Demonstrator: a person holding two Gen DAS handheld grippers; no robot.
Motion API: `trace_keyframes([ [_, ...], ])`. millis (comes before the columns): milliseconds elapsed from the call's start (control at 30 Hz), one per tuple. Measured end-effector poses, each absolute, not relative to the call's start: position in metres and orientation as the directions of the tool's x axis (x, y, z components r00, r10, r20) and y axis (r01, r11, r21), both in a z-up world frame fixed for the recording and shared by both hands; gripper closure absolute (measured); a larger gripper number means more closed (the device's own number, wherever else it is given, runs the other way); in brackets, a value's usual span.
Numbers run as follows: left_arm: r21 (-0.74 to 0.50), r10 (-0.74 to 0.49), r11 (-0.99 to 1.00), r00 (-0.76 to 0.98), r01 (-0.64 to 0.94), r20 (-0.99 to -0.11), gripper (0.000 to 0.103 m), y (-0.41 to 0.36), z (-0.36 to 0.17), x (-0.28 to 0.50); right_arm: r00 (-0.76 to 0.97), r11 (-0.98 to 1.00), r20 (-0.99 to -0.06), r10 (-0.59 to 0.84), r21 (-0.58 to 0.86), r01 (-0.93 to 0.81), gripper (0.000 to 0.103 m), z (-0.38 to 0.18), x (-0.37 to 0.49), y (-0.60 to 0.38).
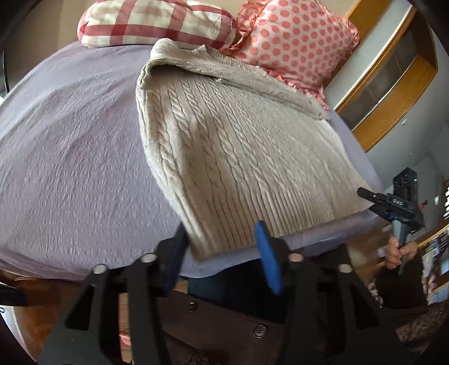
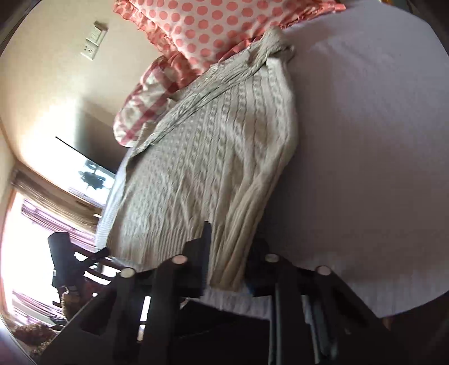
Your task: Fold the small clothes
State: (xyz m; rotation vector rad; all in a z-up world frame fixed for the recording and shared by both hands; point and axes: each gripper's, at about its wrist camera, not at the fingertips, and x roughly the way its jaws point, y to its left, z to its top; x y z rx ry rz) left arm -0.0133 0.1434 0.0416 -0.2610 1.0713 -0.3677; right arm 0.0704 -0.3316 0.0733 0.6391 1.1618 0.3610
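Item: beige cable-knit sweater [image 1: 233, 151], lying folded on lavender bedspread [image 1: 70, 157], collar toward checked pillow [image 1: 157, 22] and polka-dot pillow [image 1: 297, 36]. Left gripper [image 1: 224, 250]: jaws apart, straddling the near hem corner. Right gripper [image 2: 233, 266]: jaws apart over the hem edge.

1. The bed [image 1: 70, 134] is covered by a lavender, finely ribbed sheet.
2. A beige cable-knit sweater [image 1: 233, 146] lies flat on it (a sleeve folded across the upper part), its ribbed hem near the bed's near edge.
3. A red-checked pillow [image 1: 157, 22] and a pink polka-dot pillow [image 1: 297, 36] rest at the far end, touching the sweater.
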Motion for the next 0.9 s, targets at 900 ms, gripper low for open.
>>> trace_keyframes([
  [900,-0.400,-0.294,0.916,0.637,-0.025,-0.713,0.094,0.173,0.089,0.307,0.675,0.700,-0.550,0.491,0.711,0.070,0.097,0.103,0.370,-0.346],
])
